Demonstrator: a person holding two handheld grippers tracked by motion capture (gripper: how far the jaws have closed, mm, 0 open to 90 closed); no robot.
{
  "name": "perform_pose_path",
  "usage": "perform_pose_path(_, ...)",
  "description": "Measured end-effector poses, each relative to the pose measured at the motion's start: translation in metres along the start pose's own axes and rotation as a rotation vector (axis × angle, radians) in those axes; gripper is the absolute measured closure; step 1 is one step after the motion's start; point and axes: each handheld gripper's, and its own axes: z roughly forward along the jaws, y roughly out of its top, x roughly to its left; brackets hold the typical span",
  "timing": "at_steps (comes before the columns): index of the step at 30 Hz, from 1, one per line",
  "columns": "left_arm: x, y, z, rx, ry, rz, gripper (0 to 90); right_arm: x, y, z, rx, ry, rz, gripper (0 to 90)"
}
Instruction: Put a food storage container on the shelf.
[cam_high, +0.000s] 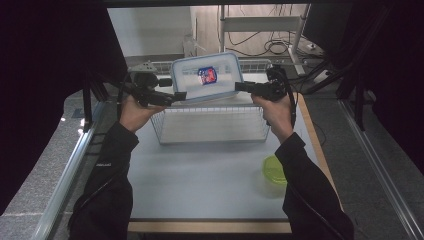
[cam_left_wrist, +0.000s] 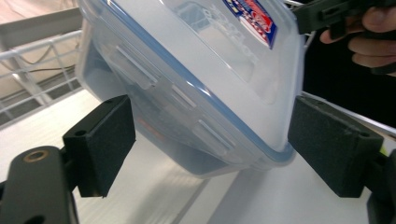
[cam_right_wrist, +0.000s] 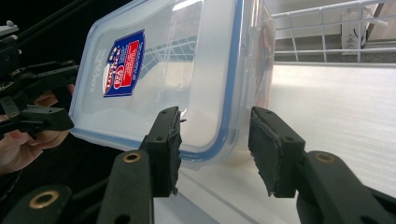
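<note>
Two tools meet at a clear plastic container (cam_high: 207, 77) with a blue-rimmed lid and a red-and-blue label, held tilted in the upper middle of the high view, above the far edge of a white wire basket (cam_high: 210, 125) that stands on the pale table (cam_high: 200, 180). The left tool (cam_high: 175, 96) comes in from the left of that view, at the container's lower left corner; in the left gripper view its two black pads stand wide apart on either side of the container's corner (cam_left_wrist: 205, 93), with a visible gap at each pad, so it is open and presses on nothing. The right tool (cam_high: 242, 87) comes in from the right of the high view, at the container's right edge. In the right gripper view its left pad lies against the lid side of the container (cam_right_wrist: 187, 79), while its right pad sits just beside the container's base side; whether that pad touches cannot be told for sure, though the container hangs in the air with this tool as its one support. A green round lid (cam_high: 274, 170) lies on the table at the lower right of the high view, well apart from the basket.
</note>
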Motion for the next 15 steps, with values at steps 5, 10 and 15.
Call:
perform_pose_path(5,0.001,-0.003,-0.003,0.009,0.028,0.004,14.9,0.000,0.001,-0.003,-0.013,0.009,0.015,55.5)
perform_pose_path(10,-0.002,-0.010,0.004,0.058,0.055,0.040,18.3,-0.002,0.005,-0.008,-0.052,0.014,0.041,55.6)
perform_pose_path(15,-0.008,-0.010,0.007,0.062,0.070,0.064,26.7,0.002,0.005,-0.017,-0.061,-0.049,-0.021,58.0)
